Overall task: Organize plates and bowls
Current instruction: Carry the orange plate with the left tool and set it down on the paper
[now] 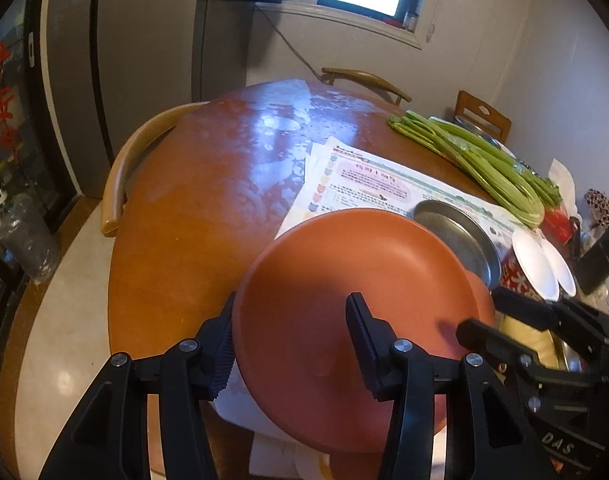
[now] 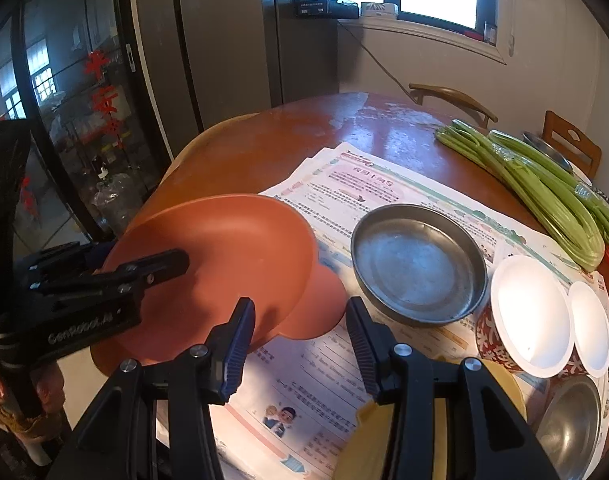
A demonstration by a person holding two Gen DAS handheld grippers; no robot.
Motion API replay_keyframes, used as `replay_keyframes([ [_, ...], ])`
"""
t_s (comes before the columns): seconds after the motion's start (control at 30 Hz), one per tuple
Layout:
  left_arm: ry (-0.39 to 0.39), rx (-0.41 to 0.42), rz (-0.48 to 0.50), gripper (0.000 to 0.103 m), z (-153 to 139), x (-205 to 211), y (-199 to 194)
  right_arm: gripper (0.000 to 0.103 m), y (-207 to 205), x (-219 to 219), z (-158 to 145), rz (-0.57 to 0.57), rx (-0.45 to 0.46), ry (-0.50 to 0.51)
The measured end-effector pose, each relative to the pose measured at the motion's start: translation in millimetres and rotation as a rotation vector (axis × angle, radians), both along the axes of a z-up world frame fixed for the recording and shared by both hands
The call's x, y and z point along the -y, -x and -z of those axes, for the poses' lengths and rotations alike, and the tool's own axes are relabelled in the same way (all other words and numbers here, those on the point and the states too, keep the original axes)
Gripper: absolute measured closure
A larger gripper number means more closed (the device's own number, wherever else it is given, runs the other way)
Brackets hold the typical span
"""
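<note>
Round wooden table [image 2: 264, 148] under me carries printed sheets [image 2: 344, 192], celery [image 2: 552, 200], a steel bowl [image 2: 418, 264] and two white cups [image 2: 532, 316]. My left gripper [image 1: 290, 340] clamps the rim of a tilted terracotta plate [image 1: 344, 280], raised above the sheets. My right gripper [image 2: 300, 344] is at its narrowest, holding nothing.

"GenRobot.AI" on left gripper [image 2: 176, 266]

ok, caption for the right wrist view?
Left gripper lifts a terracotta plate beside a steel bowl on the paper-covered table.
</note>
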State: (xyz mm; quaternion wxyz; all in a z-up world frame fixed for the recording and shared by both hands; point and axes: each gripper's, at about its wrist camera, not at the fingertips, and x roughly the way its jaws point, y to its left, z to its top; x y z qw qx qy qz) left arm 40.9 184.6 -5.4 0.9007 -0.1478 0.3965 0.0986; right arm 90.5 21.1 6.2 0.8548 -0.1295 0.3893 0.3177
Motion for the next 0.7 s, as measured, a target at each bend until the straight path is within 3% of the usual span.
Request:
replay_keyframes([
  [0.7,-0.019,-0.068,0.041,0.050,33.2,-8.0,-50.9,0.055,-7.6,-14.1,24.3,-0.013,-0.070,0.011],
])
